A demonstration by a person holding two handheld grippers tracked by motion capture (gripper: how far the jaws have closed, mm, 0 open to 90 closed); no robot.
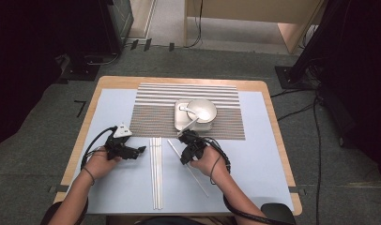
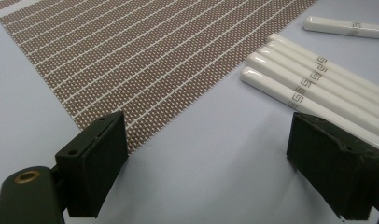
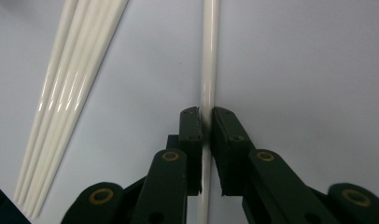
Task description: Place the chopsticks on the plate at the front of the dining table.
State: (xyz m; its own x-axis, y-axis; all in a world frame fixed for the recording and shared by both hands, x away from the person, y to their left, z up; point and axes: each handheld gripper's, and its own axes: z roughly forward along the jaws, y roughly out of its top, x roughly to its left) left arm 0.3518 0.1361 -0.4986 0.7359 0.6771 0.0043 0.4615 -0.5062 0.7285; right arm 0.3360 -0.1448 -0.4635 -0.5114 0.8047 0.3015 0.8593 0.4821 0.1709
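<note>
Spoon in bowl on tray

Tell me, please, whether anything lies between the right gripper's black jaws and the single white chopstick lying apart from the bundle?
Nothing visible does. The right gripper is shut on the single white chopstick, its pads pressed against both sides. The bundle of white chopsticks lies apart on the pale blue table cover, clear of the grip.

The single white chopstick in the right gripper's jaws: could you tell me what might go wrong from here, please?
1. The right gripper pinches the thin, glossy single chopstick away from its middle, so it may pivot or slip when lifted.
2. Its far end lies near the tray with the bowl and spoon; a swing could knock them.
3. The open left gripper sits close to the bundled chopsticks and might scatter them.
</note>
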